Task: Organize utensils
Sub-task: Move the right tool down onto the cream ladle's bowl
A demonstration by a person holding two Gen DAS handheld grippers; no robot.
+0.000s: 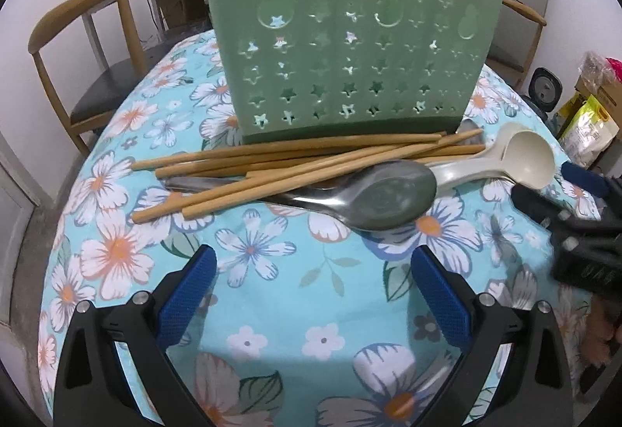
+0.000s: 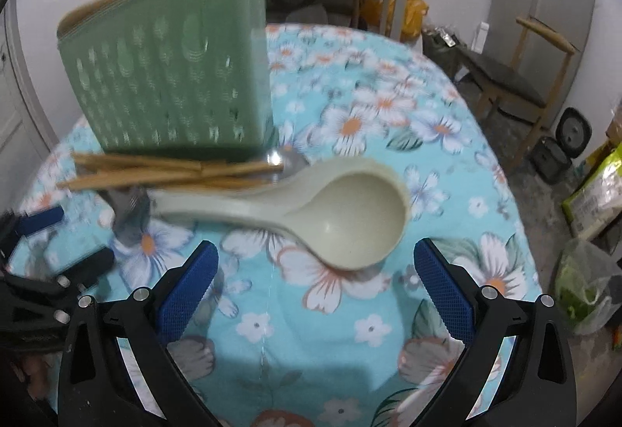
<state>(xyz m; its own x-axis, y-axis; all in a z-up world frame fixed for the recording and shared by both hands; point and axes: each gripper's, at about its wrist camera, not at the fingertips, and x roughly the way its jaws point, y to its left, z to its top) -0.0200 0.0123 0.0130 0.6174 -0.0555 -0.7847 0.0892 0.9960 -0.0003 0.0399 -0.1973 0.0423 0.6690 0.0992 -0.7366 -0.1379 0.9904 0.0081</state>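
Your left gripper hangs spread wide with nothing between its blue pads, low over the flowered tablecloth. Ahead of it and slightly to its left lies the bundle of chopsticks, long axis running crosswise to your fingers, ends fanned toward the left. Just ahead and a little to the right sits the metal spoon, bowl nearest you and pointing right, handle running back left under the chopsticks. Behind the pile the green holder stands upright.

Your right gripper is likewise wide apart and empty. The white ladle lies just ahead of it, bowl almost between the fingertips but a touch beyond, handle stretching left toward the chopsticks. Its long axis also crosses your fingers, so the right hand looks nearer to it. To grip the handle, you would likely shift left or turn the wrist.
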